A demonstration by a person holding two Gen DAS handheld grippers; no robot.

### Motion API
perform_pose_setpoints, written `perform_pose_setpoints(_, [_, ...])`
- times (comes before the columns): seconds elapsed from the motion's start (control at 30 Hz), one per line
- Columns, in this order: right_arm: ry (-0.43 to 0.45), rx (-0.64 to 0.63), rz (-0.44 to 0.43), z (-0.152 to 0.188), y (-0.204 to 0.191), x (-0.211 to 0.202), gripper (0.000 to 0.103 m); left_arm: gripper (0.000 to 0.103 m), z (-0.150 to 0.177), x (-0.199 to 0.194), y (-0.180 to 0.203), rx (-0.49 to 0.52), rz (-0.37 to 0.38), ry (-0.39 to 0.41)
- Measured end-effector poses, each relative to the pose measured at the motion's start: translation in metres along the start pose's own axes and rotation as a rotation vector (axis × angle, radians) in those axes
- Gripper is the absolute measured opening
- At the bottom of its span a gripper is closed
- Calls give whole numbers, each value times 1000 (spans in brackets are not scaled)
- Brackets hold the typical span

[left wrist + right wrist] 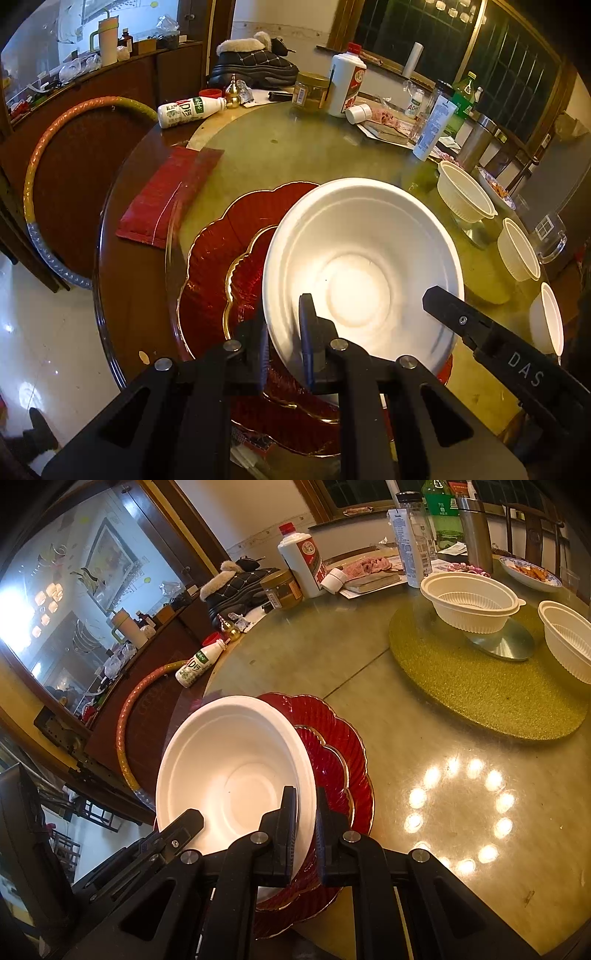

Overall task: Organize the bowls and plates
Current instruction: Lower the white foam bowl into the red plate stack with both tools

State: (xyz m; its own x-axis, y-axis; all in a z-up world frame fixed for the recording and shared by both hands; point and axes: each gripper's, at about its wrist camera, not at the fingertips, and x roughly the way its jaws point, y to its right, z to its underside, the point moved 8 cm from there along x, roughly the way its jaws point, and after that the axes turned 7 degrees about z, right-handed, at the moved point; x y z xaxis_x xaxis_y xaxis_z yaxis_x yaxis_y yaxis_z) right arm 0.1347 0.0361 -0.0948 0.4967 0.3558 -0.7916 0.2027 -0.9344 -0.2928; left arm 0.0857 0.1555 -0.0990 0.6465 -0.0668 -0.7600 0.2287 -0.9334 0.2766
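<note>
A large white bowl (362, 258) (229, 760) sits over two stacked red scalloped plates with gold rims (218, 251) (332, 738) at the near edge of the round table. My left gripper (284, 328) is shut on the bowl's near-left rim, one finger inside and one outside. My right gripper (304, 805) is shut on the opposite rim in the same way. Each wrist view shows the other gripper at the bowl's edge: the right gripper (443, 306) and the left gripper (184, 823). Whether the bowl rests on the plates I cannot tell.
Three cream ribbed bowls (465, 195) (517, 251) (546, 317) stand to the right, one on a gold turntable mat (480, 694). A red packet (170, 192) lies left of the plates. Bottles (347, 85), a jar and a boot crowd the far side. A hoop (37, 166) leans beyond the table's left edge.
</note>
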Motion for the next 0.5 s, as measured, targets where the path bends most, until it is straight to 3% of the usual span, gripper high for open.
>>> perform_pose_setpoints(0.5, [-10, 8, -1, 0, 3, 5, 9, 12, 0, 5, 2, 9, -10, -9])
